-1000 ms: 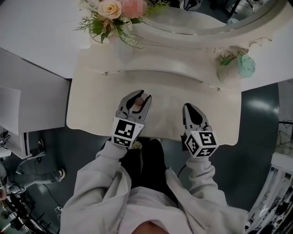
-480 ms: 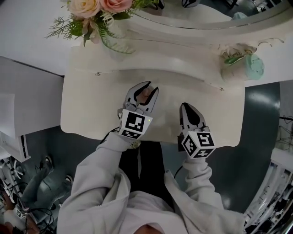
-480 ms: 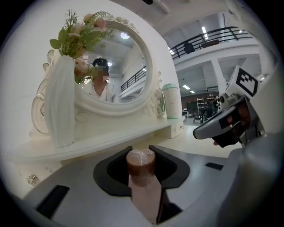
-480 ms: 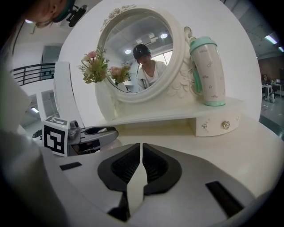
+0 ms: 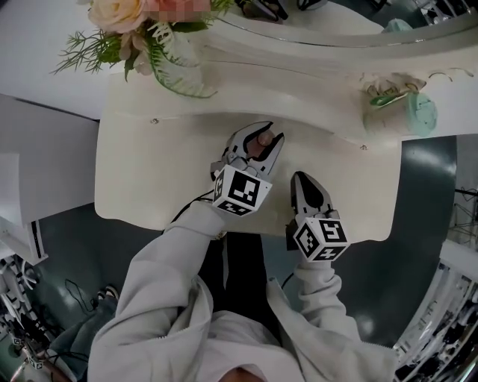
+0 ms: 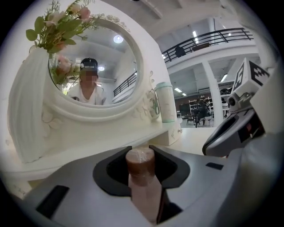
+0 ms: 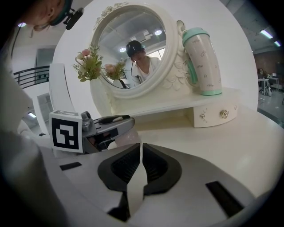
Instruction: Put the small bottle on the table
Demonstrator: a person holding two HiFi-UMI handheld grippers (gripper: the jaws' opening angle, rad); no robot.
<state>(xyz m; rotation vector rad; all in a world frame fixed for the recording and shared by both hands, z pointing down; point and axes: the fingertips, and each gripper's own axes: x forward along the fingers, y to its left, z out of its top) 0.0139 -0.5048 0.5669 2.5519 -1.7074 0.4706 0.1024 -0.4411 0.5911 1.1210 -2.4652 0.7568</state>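
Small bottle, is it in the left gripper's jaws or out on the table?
In the jaws: the small bottle sits cap up, clamped between the left gripper's pads. Whether its base touches the table, cannot tell.

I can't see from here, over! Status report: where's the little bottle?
Left gripper shut on small bottle, over the table. Right gripper shut, empty. Flower vase and mint cup stand well aside.

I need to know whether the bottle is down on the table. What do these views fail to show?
- Base of the small bottle: left gripper view, hidden between the left gripper's jaws; head view, gripper covers it, so contact with the table is unclear.
- Bottle print: blurred.
- flowers: head view, cut by top edge.
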